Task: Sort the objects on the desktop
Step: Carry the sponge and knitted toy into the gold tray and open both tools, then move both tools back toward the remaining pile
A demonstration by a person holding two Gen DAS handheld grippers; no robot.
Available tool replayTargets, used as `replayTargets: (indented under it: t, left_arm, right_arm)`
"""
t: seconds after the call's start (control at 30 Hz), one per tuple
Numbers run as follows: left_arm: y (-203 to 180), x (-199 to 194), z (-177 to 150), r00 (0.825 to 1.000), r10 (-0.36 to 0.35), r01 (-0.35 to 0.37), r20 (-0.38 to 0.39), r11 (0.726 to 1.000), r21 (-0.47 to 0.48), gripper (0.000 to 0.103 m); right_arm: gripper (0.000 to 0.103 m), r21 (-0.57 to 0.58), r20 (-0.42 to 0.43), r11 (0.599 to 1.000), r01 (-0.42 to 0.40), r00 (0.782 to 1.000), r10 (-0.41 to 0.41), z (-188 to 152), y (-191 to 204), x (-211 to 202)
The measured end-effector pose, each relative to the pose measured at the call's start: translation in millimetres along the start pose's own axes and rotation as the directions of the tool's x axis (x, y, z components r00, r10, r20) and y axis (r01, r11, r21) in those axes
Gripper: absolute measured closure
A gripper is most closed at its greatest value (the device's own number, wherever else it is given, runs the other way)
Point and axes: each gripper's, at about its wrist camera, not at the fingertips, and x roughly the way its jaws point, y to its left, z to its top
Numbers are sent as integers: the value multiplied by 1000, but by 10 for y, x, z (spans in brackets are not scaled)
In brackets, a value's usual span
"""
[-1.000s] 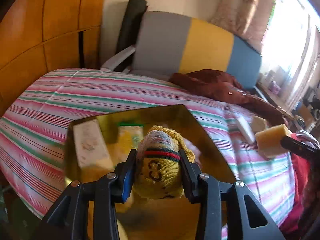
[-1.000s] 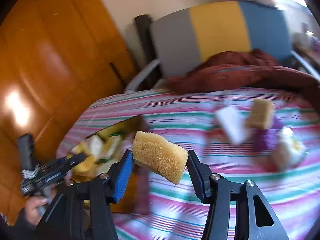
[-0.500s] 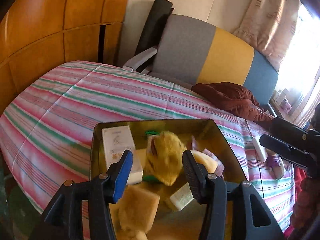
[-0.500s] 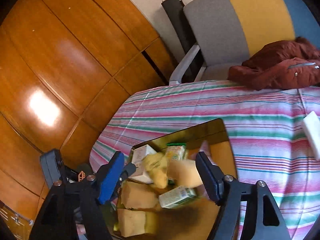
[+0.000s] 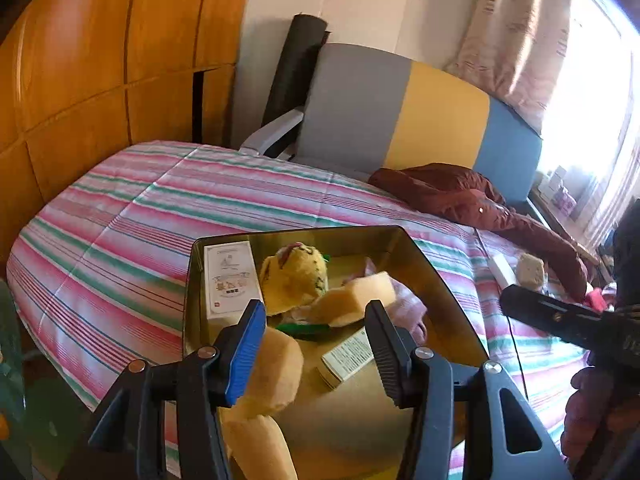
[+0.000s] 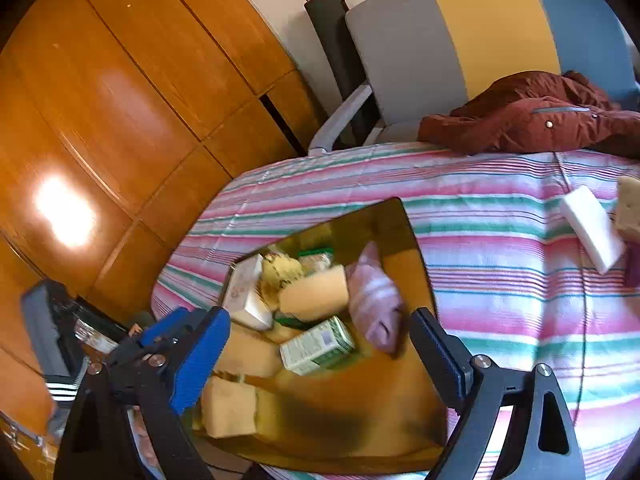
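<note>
Here, both grippers are hovering over a gold tray [image 6: 416,248] that is sitting on the counter, which is covered by a pink, green and white striped cloth [image 5: 132,216]. The left gripper [image 5: 316,346] is holding its jaws partly apart with nothing pinched between them; seen through the gap, a yellow sock [image 5: 294,278] is lying in the tray beside a white box [image 5: 230,280], with a tan sponge [image 5: 356,296] leaning against it. The right gripper [image 6: 320,354] is spreading its jaws wider at this moment, and nothing is caught between them; directly beyond the gap the same sponge [image 6: 314,292] is resting on the pile in the tray. Around it are lying a green and white carton [image 6: 318,346], a rolled pink striped cloth [image 6: 374,300], the sock [image 6: 282,270] and the white box [image 6: 244,292], while more tan sponges [image 6: 230,408] are sitting at the tray's near end. Well apart from the tray, toward the right side of the counter, a white block [image 6: 592,228] and another sponge [image 6: 628,208] are waiting on the striped cloth. A dark red jacket [image 6: 532,120] is lying at the counter's far edge, in front of a grey, yellow and blue chair [image 6: 460,36].
</note>
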Motion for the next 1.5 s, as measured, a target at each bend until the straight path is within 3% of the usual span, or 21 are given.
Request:
replayTargets:
  t: [0.53,0.83,1.37,1.5]
  left_arm:
    - [-494,-181,-143,999,-46,44,9,988,150,51]
    - [-750,-144,-205,996,-82,84,-19,975,206,51]
    - [-1240,12,-303,979,-173,197,-108,939,282,51]
    - [-1361,62,-329,971,-194,228,-137,928,295,51]
  right_arm:
    - [11,44,10,996,83,996,-83,-316,-360,-303]
    - [11,117,22,981,153,987,-157,-380,-787,-539]
    - [11,257,-7,913,318,945,-327,-447,-1782,-1042]
    - [17,284,-7,893,349,932,-362,-397,-1996,-1141]
